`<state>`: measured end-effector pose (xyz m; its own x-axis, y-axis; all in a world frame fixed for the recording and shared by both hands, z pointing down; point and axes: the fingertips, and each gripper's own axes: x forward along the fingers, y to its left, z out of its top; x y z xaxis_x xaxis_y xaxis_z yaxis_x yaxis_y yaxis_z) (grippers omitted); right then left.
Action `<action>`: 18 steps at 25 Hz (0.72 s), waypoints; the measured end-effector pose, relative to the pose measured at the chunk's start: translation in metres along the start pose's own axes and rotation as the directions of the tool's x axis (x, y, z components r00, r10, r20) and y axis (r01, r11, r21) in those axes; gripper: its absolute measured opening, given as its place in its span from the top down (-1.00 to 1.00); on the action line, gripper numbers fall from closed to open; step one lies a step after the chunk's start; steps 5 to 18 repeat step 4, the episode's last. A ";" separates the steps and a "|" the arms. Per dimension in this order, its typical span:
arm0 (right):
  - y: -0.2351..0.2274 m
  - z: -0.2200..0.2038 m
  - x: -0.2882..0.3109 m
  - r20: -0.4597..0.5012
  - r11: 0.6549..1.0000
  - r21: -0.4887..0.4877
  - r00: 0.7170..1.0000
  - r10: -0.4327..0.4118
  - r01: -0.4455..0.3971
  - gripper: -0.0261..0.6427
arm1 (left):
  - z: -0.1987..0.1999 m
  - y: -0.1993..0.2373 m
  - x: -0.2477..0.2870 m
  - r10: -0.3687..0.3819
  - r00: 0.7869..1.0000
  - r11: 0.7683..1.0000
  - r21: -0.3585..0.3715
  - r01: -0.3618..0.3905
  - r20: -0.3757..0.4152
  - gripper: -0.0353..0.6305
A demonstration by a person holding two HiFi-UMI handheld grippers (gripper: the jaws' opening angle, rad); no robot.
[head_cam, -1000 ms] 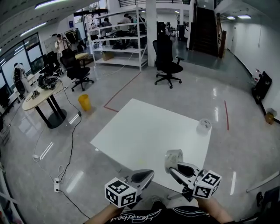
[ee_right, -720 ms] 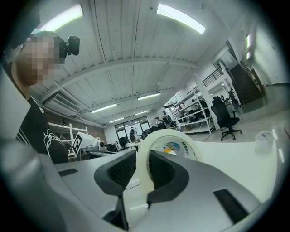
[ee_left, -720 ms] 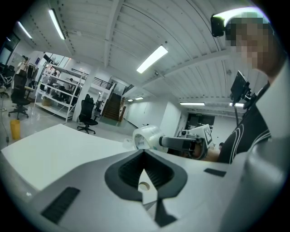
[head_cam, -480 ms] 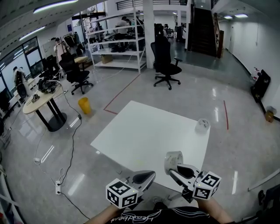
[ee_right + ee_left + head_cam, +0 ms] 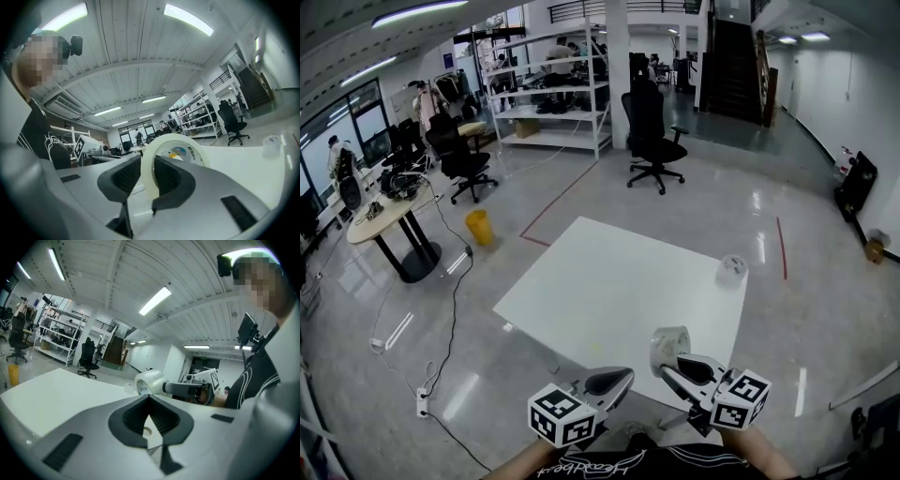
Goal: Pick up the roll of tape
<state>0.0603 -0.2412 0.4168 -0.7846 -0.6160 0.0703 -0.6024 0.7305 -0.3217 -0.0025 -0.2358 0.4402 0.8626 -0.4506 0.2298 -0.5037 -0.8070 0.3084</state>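
Note:
The roll of tape (image 5: 671,341) is a whitish ring with a printed core, held upright just above the near right part of the white table (image 5: 609,281). My right gripper (image 5: 667,359) is shut on it, one jaw inside the ring and one outside, as the right gripper view shows, the tape (image 5: 180,149) clamped between the dark pads (image 5: 125,174). My left gripper (image 5: 619,377) hangs at the table's near edge, left of the tape, shut with nothing in it. From the left gripper view the tape (image 5: 149,382) shows ahead to the right, above the closed jaw tips.
A second small white roll-like object (image 5: 731,269) sits near the table's far right edge. Black office chairs (image 5: 654,136), shelving (image 5: 548,94), a round desk (image 5: 389,211) and a yellow bin (image 5: 479,225) stand on the glossy floor beyond. Cables (image 5: 441,347) trail at the left.

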 end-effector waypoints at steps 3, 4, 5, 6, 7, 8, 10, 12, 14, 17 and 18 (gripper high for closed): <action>0.003 -0.002 0.000 -0.007 1.000 -0.004 1.000 0.001 -0.001 0.65 | -0.001 -0.001 -0.001 -0.003 1.000 1.000 -0.001 0.003 0.000 0.88; 0.004 -0.002 -0.001 -0.009 1.000 -0.006 1.000 0.001 -0.001 0.65 | -0.001 -0.001 -0.001 -0.004 1.000 1.000 -0.002 0.004 -0.001 0.88; 0.004 -0.002 -0.001 -0.009 1.000 -0.006 1.000 0.001 -0.001 0.65 | -0.001 -0.001 -0.001 -0.004 1.000 1.000 -0.002 0.004 -0.001 0.88; 0.004 -0.002 -0.001 -0.009 1.000 -0.006 1.000 0.001 -0.001 0.65 | -0.001 -0.001 -0.001 -0.004 1.000 1.000 -0.002 0.004 -0.001 0.88; 0.004 -0.002 -0.001 -0.009 1.000 -0.006 1.000 0.001 -0.001 0.65 | -0.001 -0.001 -0.001 -0.004 1.000 1.000 -0.002 0.004 -0.001 0.88; 0.004 -0.002 -0.001 -0.009 1.000 -0.006 1.000 0.001 -0.001 0.65 | -0.001 -0.001 -0.001 -0.004 1.000 1.000 -0.002 0.004 -0.001 0.88; 0.004 -0.002 -0.001 -0.009 1.000 -0.006 1.000 0.001 -0.001 0.65 | -0.001 -0.001 -0.001 -0.004 1.000 1.000 -0.002 0.004 -0.001 0.88; 0.004 -0.002 -0.001 -0.009 1.000 -0.006 1.000 0.001 -0.001 0.65 | -0.001 -0.001 -0.001 -0.004 1.000 1.000 -0.002 0.004 -0.001 0.88; 0.004 -0.002 -0.001 -0.009 1.000 -0.006 1.000 0.001 -0.001 0.65 | -0.001 -0.001 -0.001 -0.004 1.000 1.000 -0.002 0.004 -0.001 0.88; 0.004 -0.002 -0.001 -0.009 1.000 -0.006 1.000 0.001 -0.001 0.65 | -0.001 -0.001 -0.001 -0.004 1.000 1.000 -0.002 0.004 -0.001 0.88; 0.004 -0.002 -0.001 -0.009 1.000 -0.006 1.000 0.001 -0.001 0.65 | -0.001 -0.001 -0.001 -0.004 1.000 1.000 -0.002 0.004 -0.001 0.88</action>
